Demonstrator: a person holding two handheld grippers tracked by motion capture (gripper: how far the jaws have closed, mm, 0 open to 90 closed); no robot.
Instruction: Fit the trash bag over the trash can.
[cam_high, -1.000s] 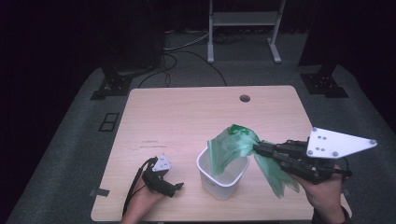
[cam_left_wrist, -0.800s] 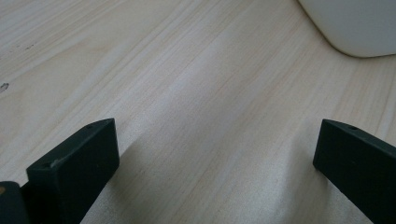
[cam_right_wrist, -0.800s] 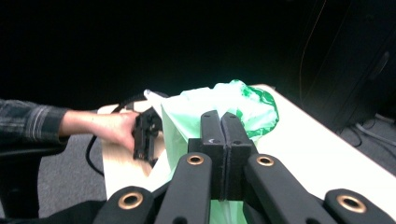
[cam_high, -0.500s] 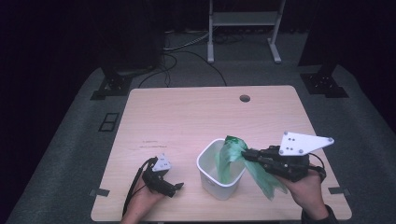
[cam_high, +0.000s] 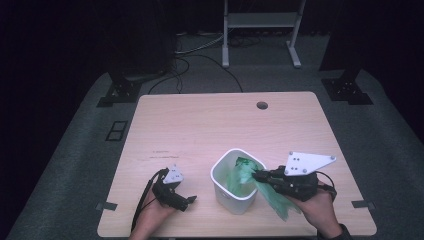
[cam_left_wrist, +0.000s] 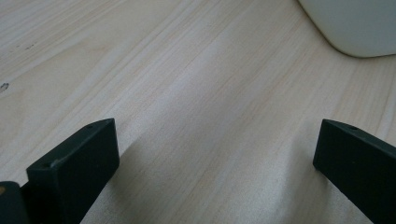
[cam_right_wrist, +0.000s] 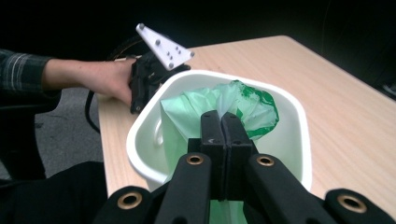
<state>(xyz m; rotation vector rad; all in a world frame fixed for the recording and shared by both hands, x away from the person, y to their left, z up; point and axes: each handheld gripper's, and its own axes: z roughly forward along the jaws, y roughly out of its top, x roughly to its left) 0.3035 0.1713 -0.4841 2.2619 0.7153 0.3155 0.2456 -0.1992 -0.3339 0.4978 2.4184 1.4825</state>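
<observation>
A small white bin stands near the table's front edge, a green plastic bag partly pushed into it. My right gripper is shut on the bag at the bin's right rim; the rest of the bag trails down outside the bin. In the right gripper view the jaws pinch the bag over the bin. My left gripper rests on the table to the left of the bin, its jaws open with bare wood between them. The bin's corner shows at the top right of the left gripper view.
The wooden table has a round cable hole near its far edge. A metal stand and cables lie on the dark floor beyond. Black equipment bases sit at the far left and right of the table.
My right gripper has come down and to the left with the bag, and the bag's top has gone from above the bin into it. The left gripper has stayed put.
</observation>
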